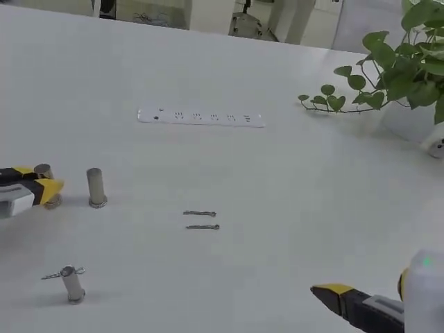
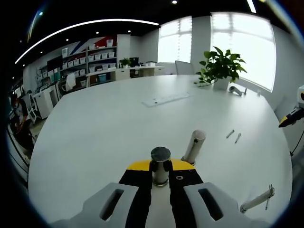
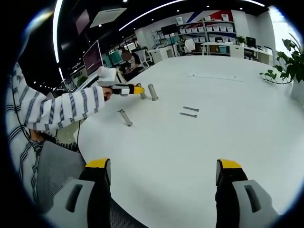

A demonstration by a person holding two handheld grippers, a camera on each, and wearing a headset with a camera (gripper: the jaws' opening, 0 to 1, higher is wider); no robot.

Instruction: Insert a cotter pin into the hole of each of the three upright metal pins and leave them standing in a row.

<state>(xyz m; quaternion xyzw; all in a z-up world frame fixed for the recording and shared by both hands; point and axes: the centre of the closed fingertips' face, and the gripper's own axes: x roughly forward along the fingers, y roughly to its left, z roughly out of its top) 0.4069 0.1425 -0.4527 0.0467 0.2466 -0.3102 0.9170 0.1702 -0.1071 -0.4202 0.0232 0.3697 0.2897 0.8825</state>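
- White tabletop spreads wide below us. A flat white power strip lies on its far part and a leafy green potted plant stands at the far right. Office shelves and bright windows stand behind.
- We count three short silver metal pins, all upright. The first pin and the second pin stand just beside each other at the left. The third pin stands nearer to us, apart from those two.
- We count three thin wire cotter pins. The fitted cotter pin passes crosswise through the top of the third pin. The far loose cotter pin and the near loose cotter pin lie flat, side by side, mid-table.
- Our left gripper, black with yellow tips, sits low and level, with its jaws pinching the first pin's lower shaft. A striped sleeve stretches out behind it.
- Our right gripper hovers over the near right of the table. Its jaws are spread wide above bare tabletop, well apart from every pin.
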